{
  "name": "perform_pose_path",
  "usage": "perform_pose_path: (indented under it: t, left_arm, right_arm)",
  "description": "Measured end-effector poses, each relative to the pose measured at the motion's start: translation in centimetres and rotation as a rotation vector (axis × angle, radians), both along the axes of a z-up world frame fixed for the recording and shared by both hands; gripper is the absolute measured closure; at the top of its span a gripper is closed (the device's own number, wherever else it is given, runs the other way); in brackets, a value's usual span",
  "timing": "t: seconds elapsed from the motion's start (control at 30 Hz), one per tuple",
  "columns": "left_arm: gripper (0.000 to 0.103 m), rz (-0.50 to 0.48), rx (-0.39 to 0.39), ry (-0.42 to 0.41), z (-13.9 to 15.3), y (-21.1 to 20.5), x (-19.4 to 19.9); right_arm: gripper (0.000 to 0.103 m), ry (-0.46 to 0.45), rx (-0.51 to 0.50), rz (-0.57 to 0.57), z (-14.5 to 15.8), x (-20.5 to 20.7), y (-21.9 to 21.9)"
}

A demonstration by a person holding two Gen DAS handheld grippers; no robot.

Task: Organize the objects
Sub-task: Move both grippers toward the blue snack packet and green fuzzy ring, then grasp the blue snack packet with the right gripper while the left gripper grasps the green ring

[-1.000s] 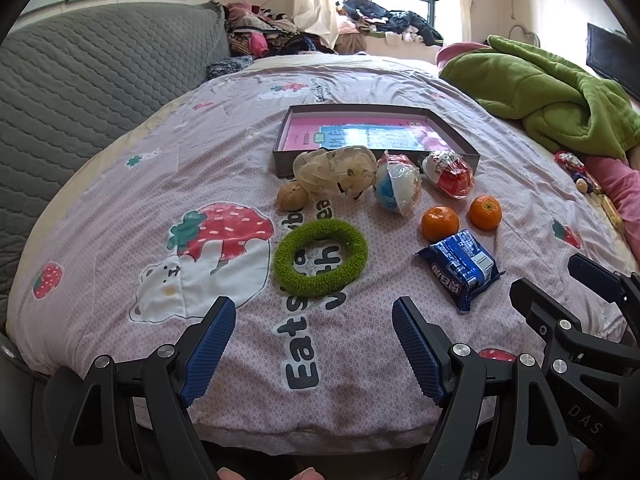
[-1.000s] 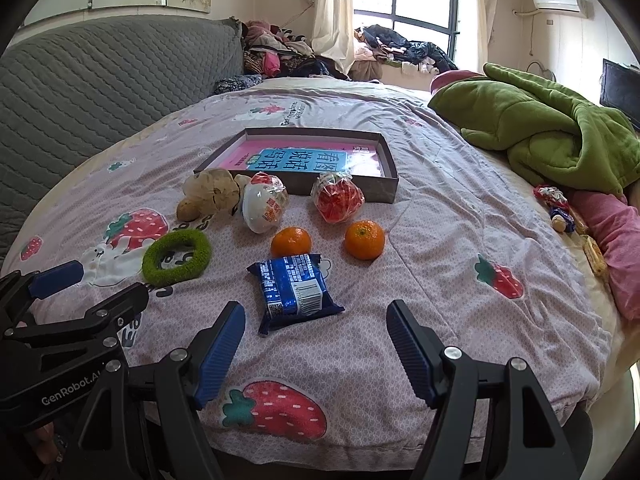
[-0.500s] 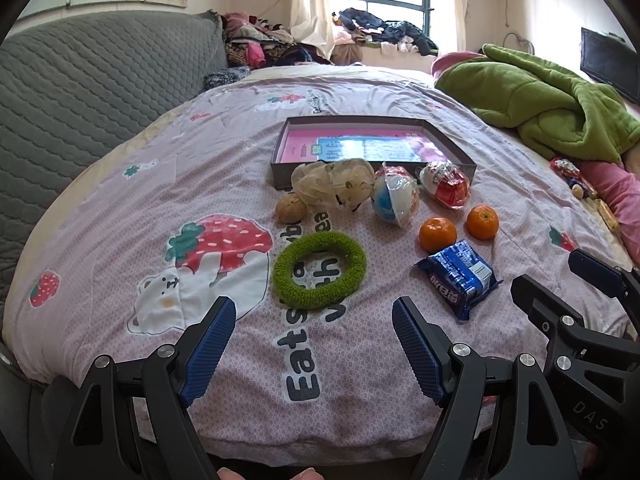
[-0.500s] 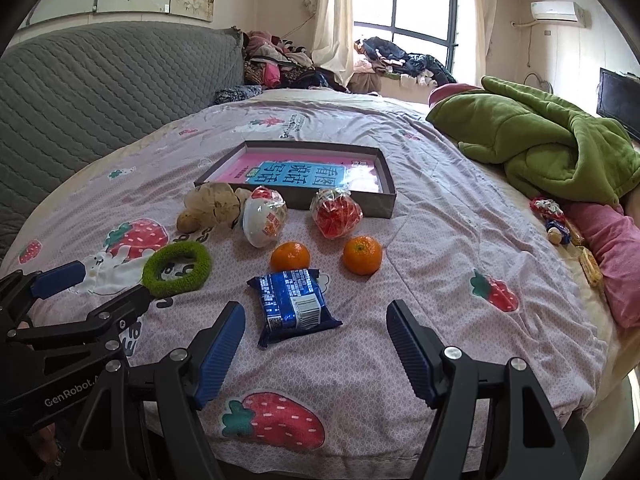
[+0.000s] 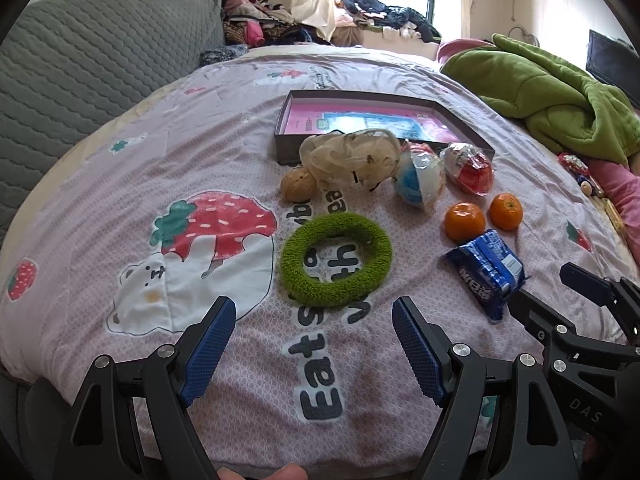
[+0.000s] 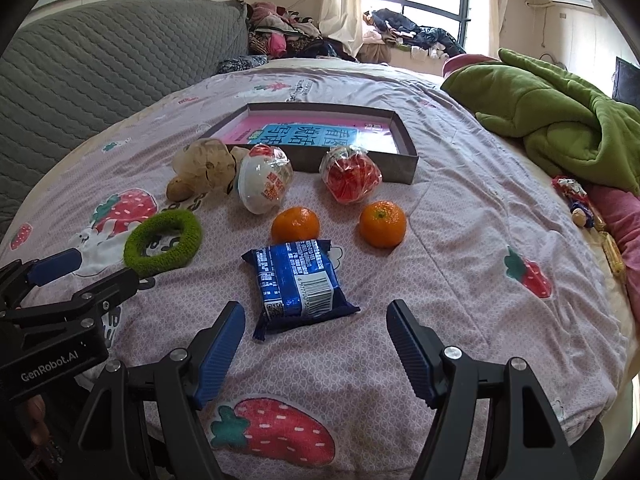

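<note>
Both tools hang over the near edge of the bed, nothing picked up yet. The left gripper [image 5: 308, 344] gapes wide and empty just short of the fuzzy green ring [image 5: 335, 258]; the right gripper [image 6: 314, 346], equally wide and empty, faces the blue foil snack packet [image 6: 295, 283]. Either needs a short reach forward, then a squeeze. Beyond lie two oranges [image 6: 296, 224], wrapped toys, and the shallow grey cardboard box [image 6: 408, 156], likely the destination, toward the bed's middle. Nothing blocks either reach.
</note>
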State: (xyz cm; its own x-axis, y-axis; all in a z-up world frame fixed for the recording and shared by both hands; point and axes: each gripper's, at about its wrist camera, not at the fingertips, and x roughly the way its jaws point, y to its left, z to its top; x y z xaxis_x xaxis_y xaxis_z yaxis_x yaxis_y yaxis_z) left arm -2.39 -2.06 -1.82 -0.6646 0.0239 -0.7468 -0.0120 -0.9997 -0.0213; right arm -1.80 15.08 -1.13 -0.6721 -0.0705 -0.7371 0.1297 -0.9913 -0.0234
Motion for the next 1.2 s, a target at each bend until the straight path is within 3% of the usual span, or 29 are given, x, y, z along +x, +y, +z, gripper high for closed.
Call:
perform_pose_path:
  t: [0.33, 0.8, 1.2]
  left_arm:
    - [0.022, 0.027, 0.041, -0.004, -0.4, -1.2, -2.4]
    - [0.022, 0.058, 0.022, -0.042, -2.8, -2.3, -6.2]
    - [0.022, 0.024, 0.030, -0.037, -4.1, -2.3, -8.4]
  right_arm:
    - [0.031, -0.021, -0.019, -0.015, -1.0, -1.7, 0.5]
    - [0.031, -0.060, -0.018, 0.001, -2.8, -3.6, -0.3]
    - [0.038, -0.040, 0.011, 0.035, -3.6, -4.4, -1.2]
